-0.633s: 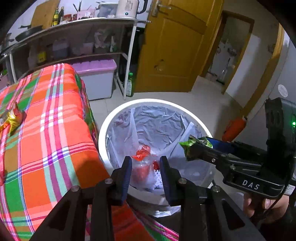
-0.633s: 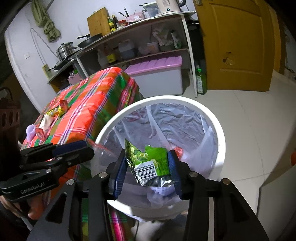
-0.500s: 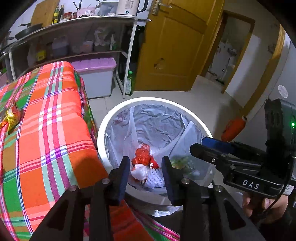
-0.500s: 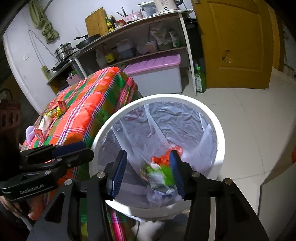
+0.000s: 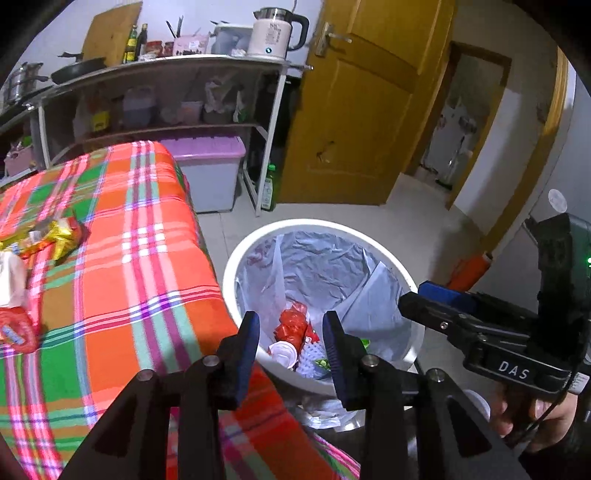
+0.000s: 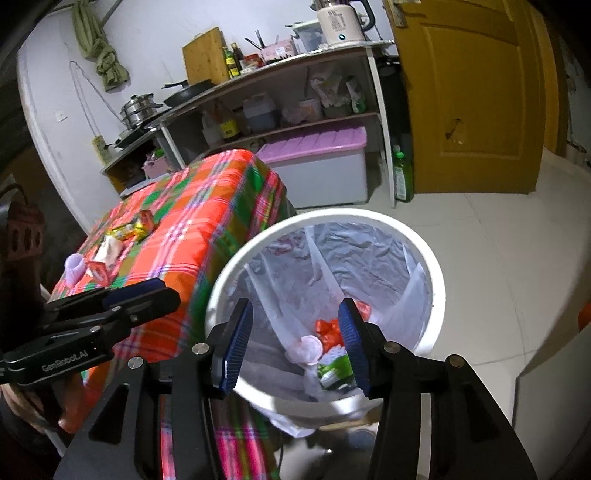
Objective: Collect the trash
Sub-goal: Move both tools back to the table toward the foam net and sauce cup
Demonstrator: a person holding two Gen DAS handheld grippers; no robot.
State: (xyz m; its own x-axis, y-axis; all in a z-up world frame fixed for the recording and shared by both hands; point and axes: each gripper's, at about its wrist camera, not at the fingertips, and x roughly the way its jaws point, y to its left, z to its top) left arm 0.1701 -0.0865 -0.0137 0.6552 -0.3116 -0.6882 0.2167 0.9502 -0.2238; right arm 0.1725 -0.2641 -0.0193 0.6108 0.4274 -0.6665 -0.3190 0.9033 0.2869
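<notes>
A white round bin (image 5: 384,258) (image 6: 436,273) lined with a clear bag stands on the floor beside the table. Inside lie red wrappers (image 5: 291,325) (image 6: 327,328), a white cup (image 6: 310,349) and a green wrapper (image 6: 336,369). My left gripper (image 5: 291,345) is open and empty over the bin's near rim. My right gripper (image 6: 295,341) is open and empty above the bin. On the plaid tablecloth (image 5: 122,266) (image 6: 199,221) lie a gold wrapper (image 5: 55,236) (image 6: 129,229), a red wrapper (image 5: 14,330) (image 6: 96,271), a pale tissue (image 5: 11,277) (image 6: 109,249) and a lilac cup (image 6: 74,267).
A shelf unit (image 6: 280,96) with a kettle (image 5: 273,33), pans and bottles stands behind the table. A lidded purple-topped box (image 6: 317,166) and a green bottle (image 6: 402,177) sit on the floor by a wooden door (image 5: 362,110). An orange object (image 5: 472,269) lies right of the bin.
My right gripper opened and the green wrapper dropped from it into the bin. My left gripper drew back toward the table, bringing the table's trash into view.
</notes>
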